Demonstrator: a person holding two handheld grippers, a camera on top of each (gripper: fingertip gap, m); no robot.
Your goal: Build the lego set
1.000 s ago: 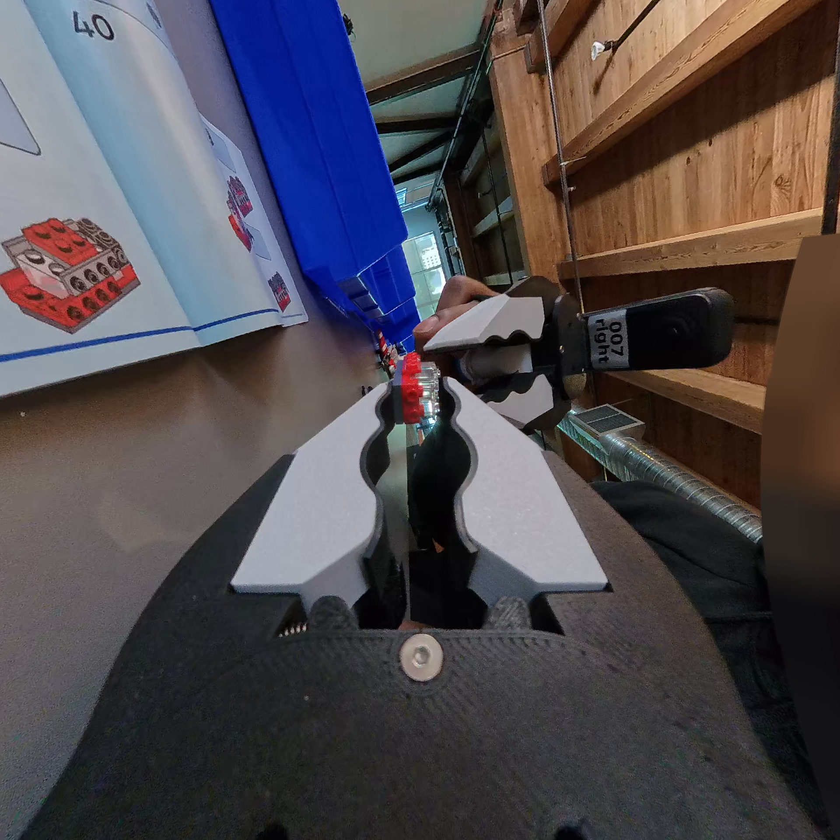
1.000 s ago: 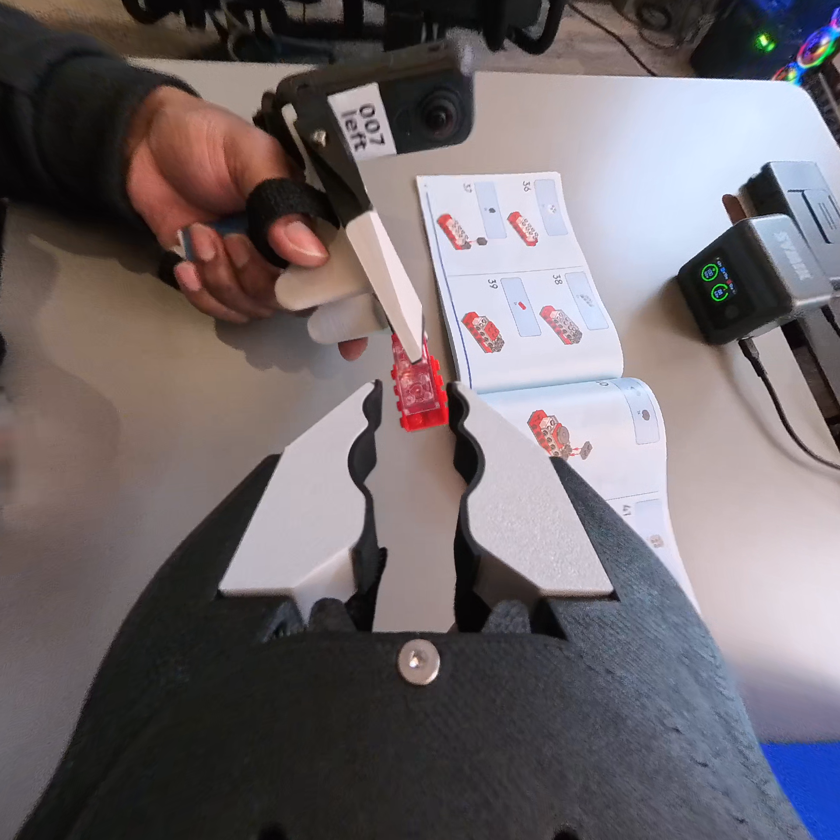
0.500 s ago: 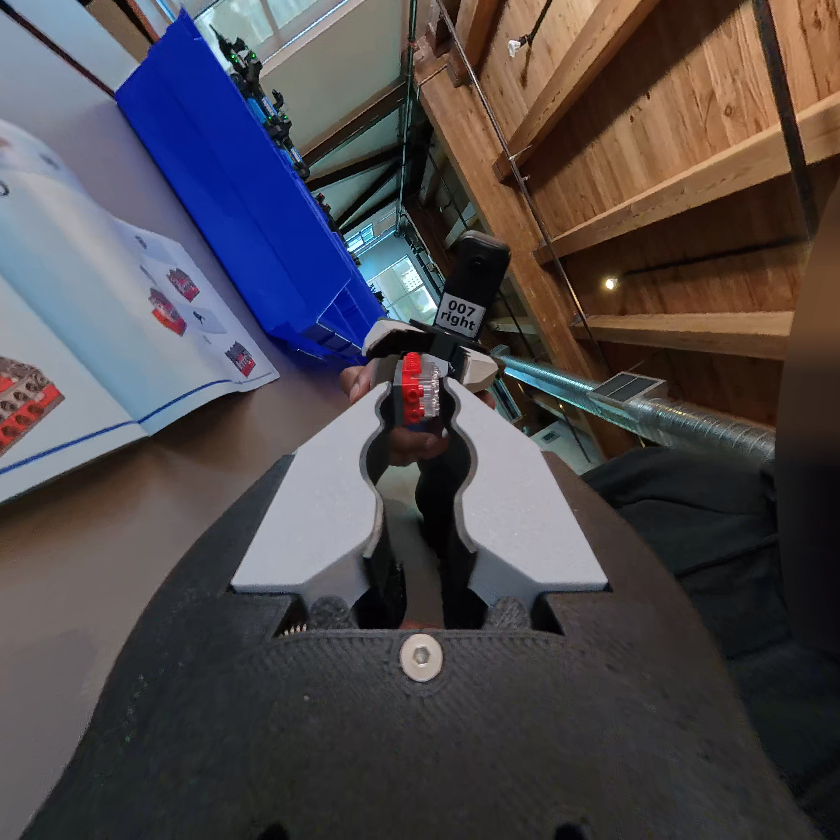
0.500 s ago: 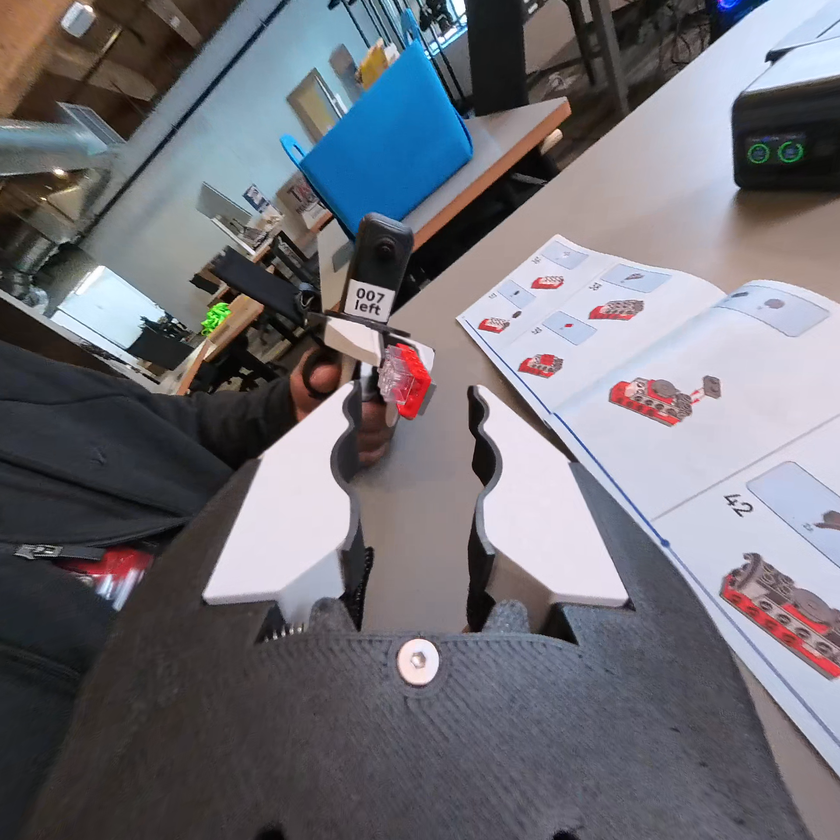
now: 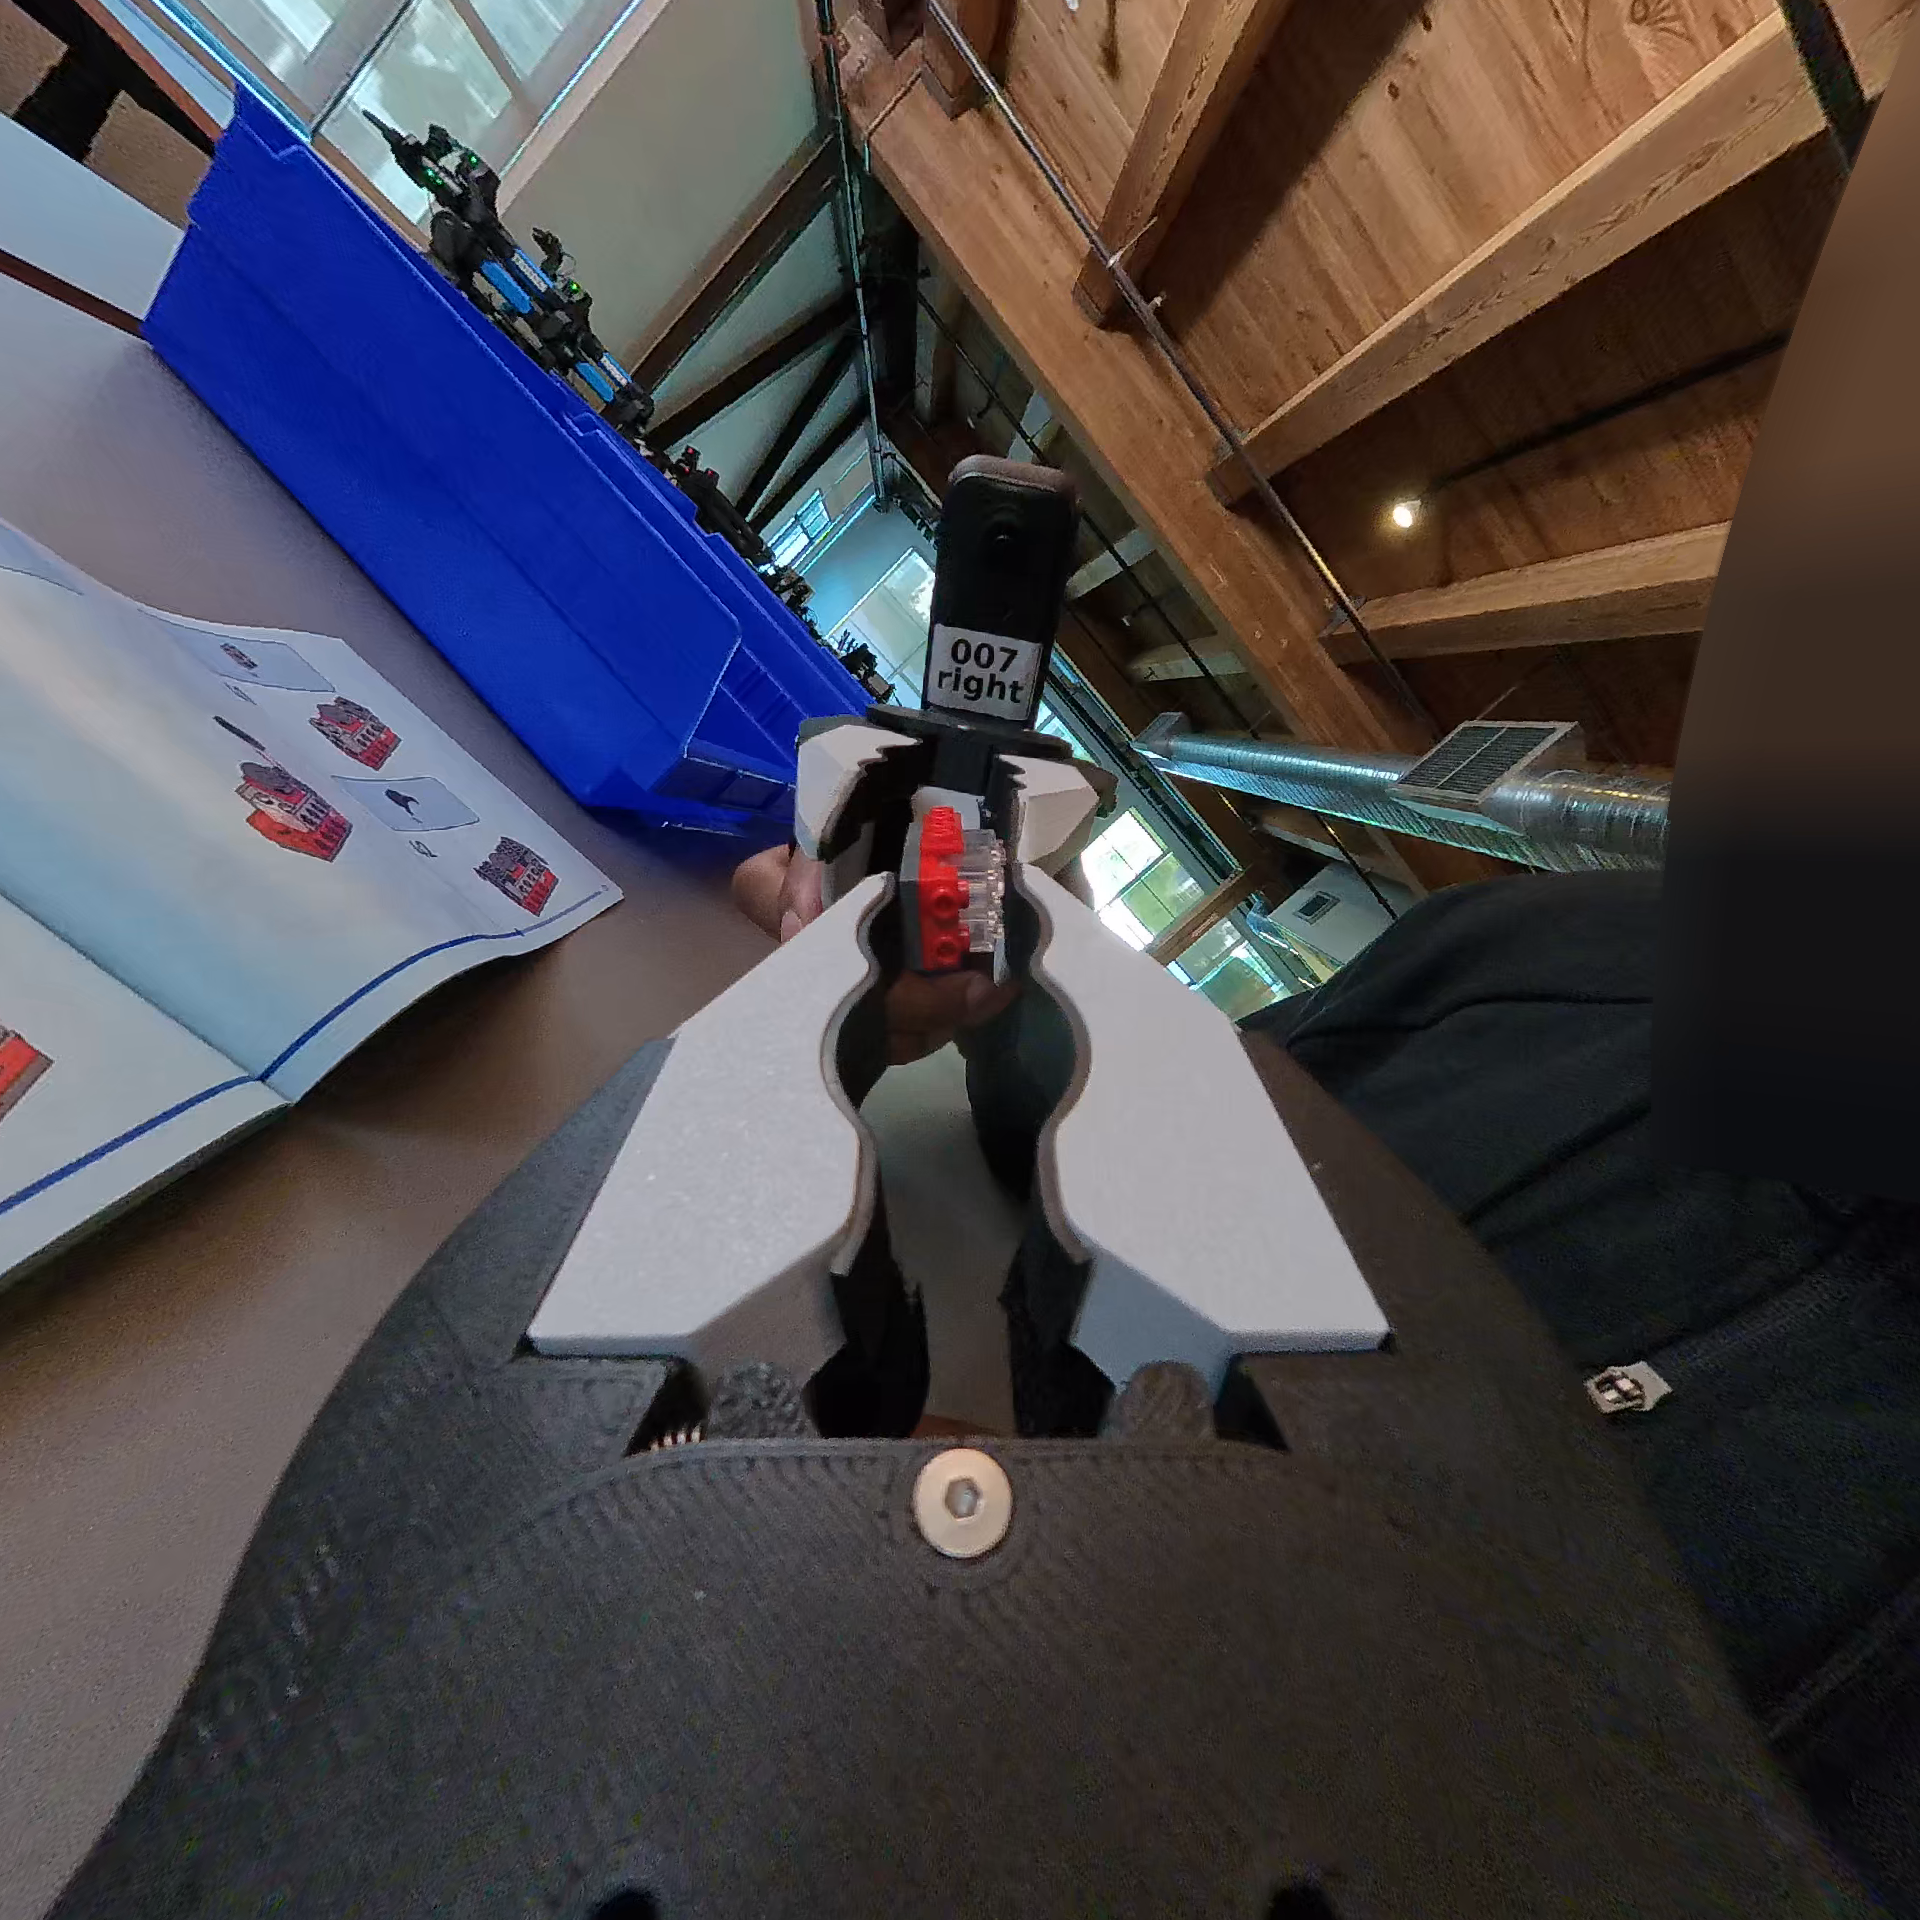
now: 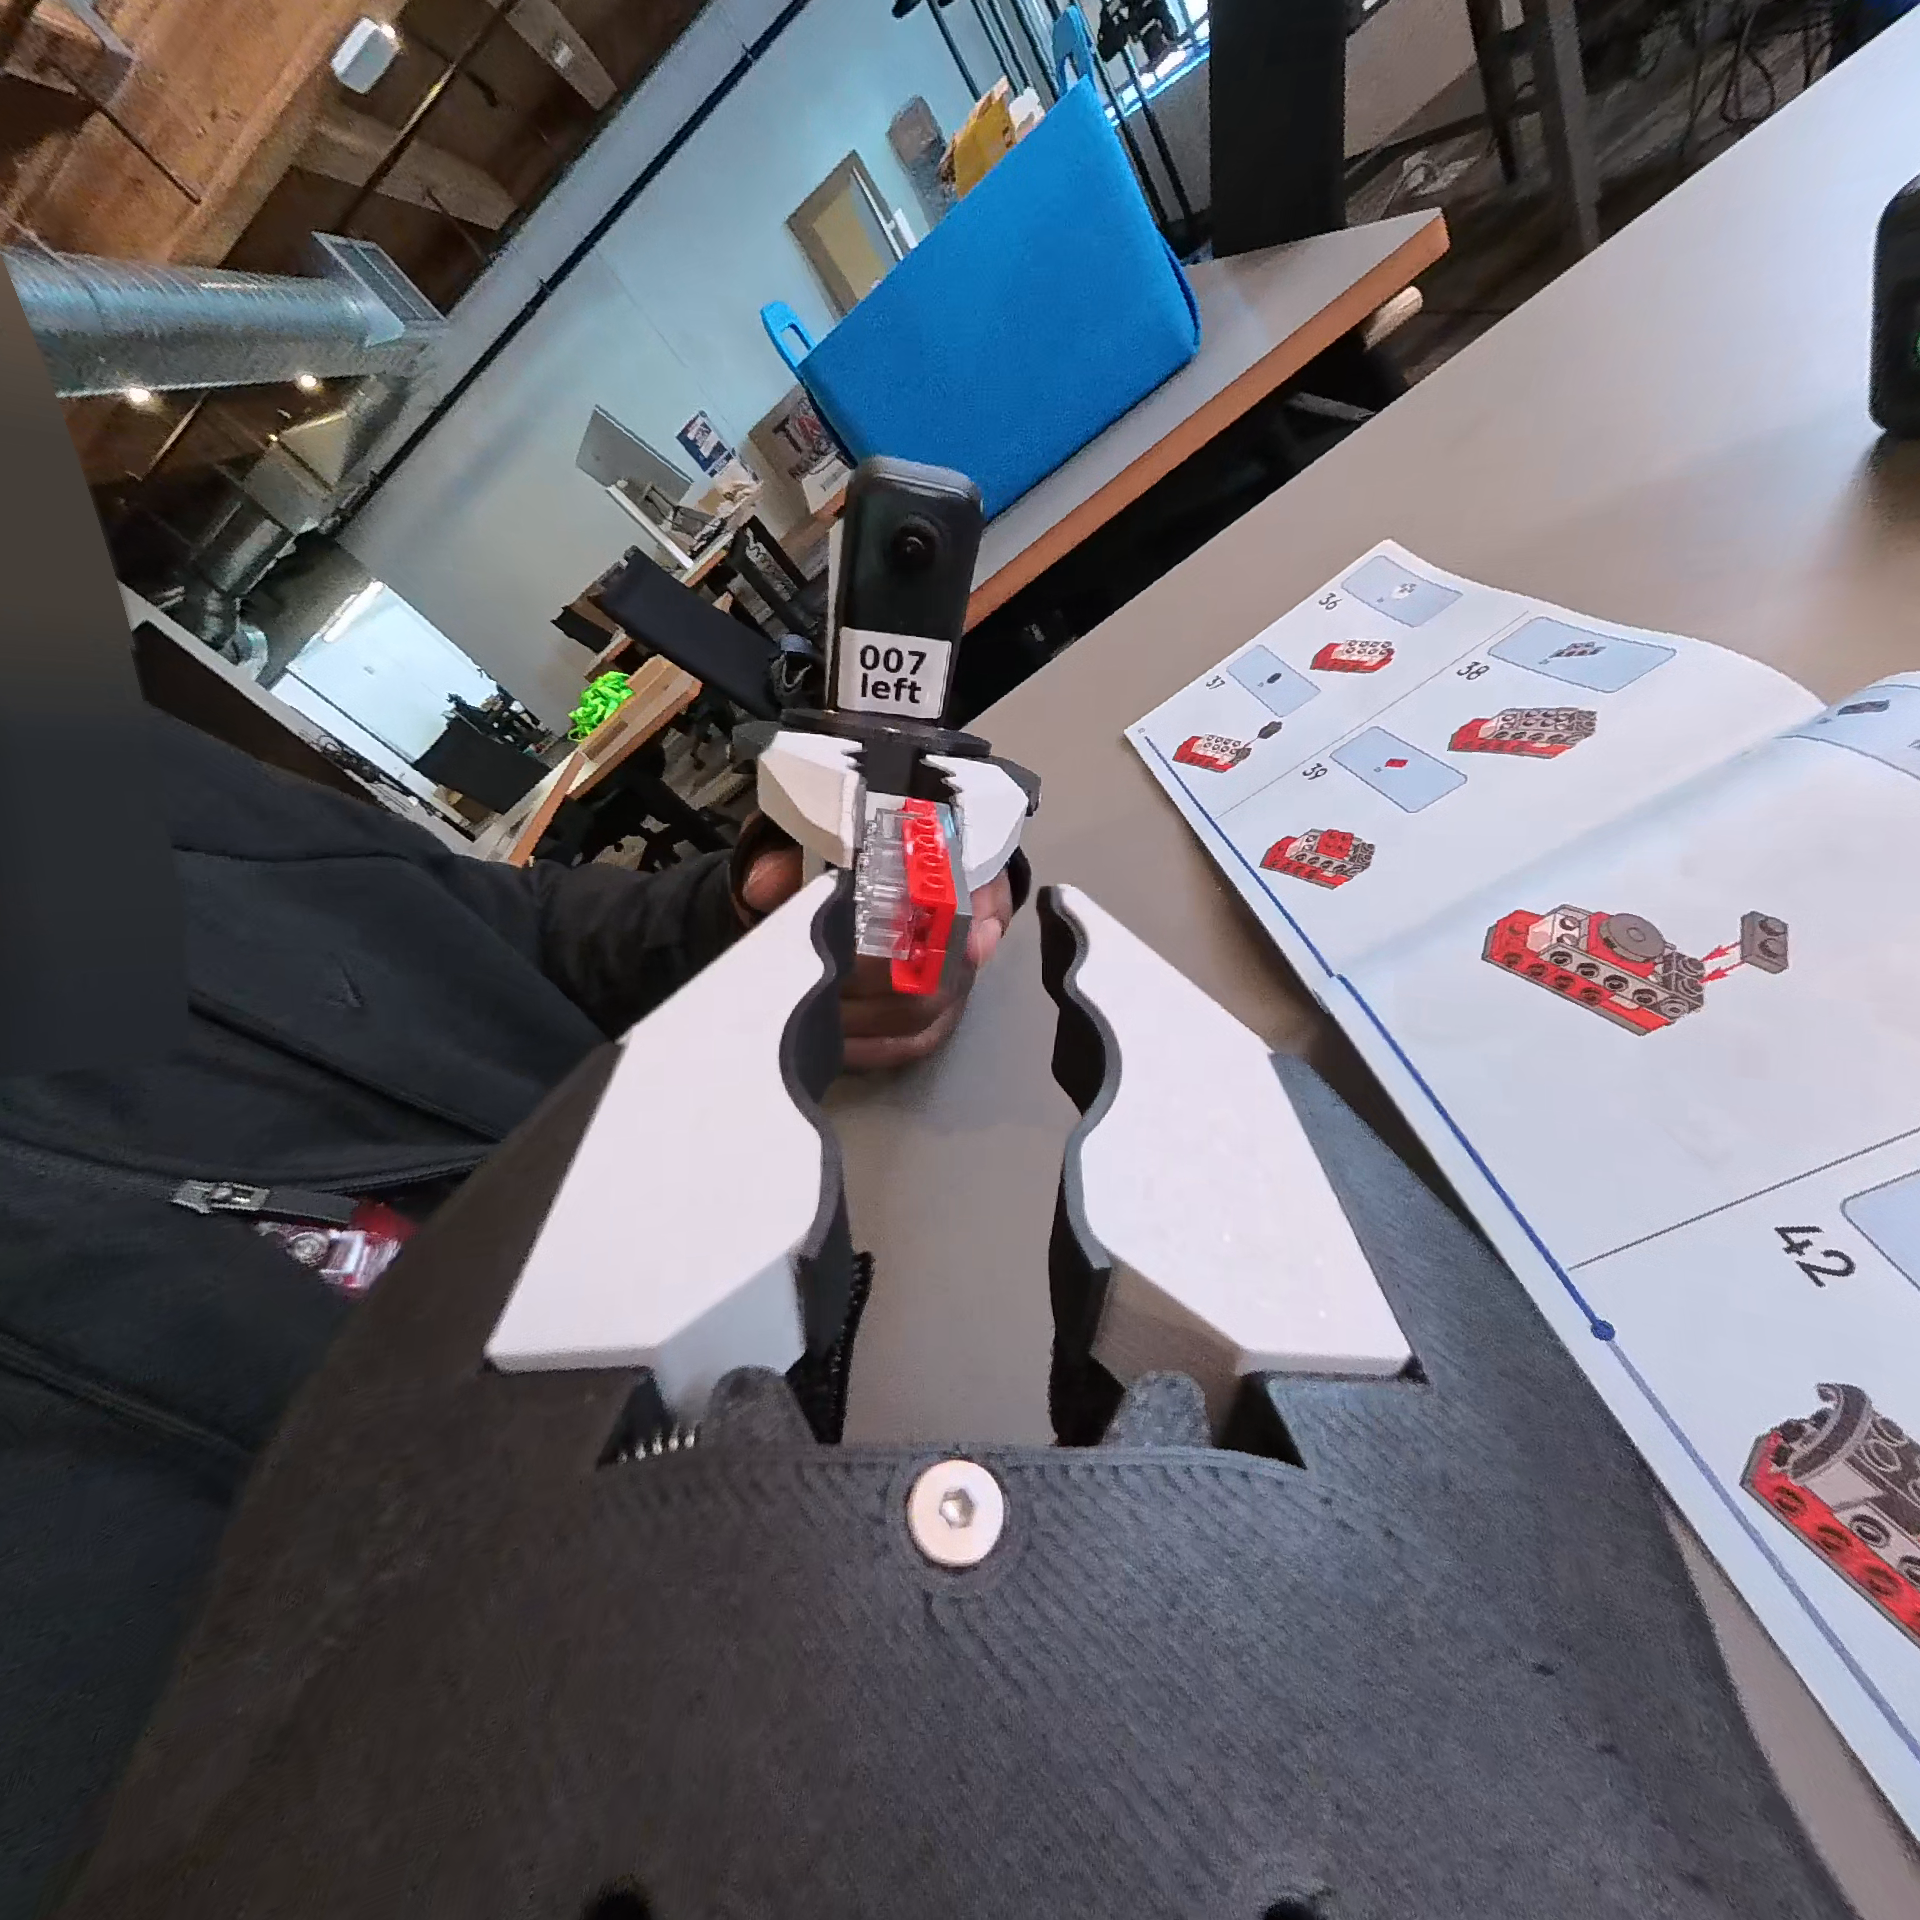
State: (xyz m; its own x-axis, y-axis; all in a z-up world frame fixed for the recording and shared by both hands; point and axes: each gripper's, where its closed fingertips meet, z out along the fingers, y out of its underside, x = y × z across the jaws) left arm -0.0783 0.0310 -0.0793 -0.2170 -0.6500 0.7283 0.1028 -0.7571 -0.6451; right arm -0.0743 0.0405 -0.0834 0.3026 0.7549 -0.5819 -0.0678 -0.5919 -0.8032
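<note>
My left gripper (image 5: 951, 914) is shut on a small lego assembly (image 5: 951, 899) of red, grey and clear bricks, held up off the table at its fingertips. My right gripper (image 6: 940, 904) is open and empty and faces the left one head-on. The assembly (image 6: 914, 894) sits just beyond its fingertips, nearer its left finger. I cannot tell whether that finger touches it. The right gripper (image 5: 945, 800) shows behind the assembly in the left wrist view. The left gripper (image 6: 904, 831) shows behind it in the right wrist view.
An open instruction booklet (image 6: 1558, 935) lies on the grey table (image 6: 1558, 436), also in the left wrist view (image 5: 260, 831). A blue bin (image 5: 468, 468) stands behind it. A black device (image 6: 1896, 312) sits at the far right. A person's dark jacket (image 6: 260, 1039) is close on the left.
Both grippers have tilted up from the table and turned to face each other. The left gripper has kept hold of the assembly, and the open right gripper has moved closer to it.
</note>
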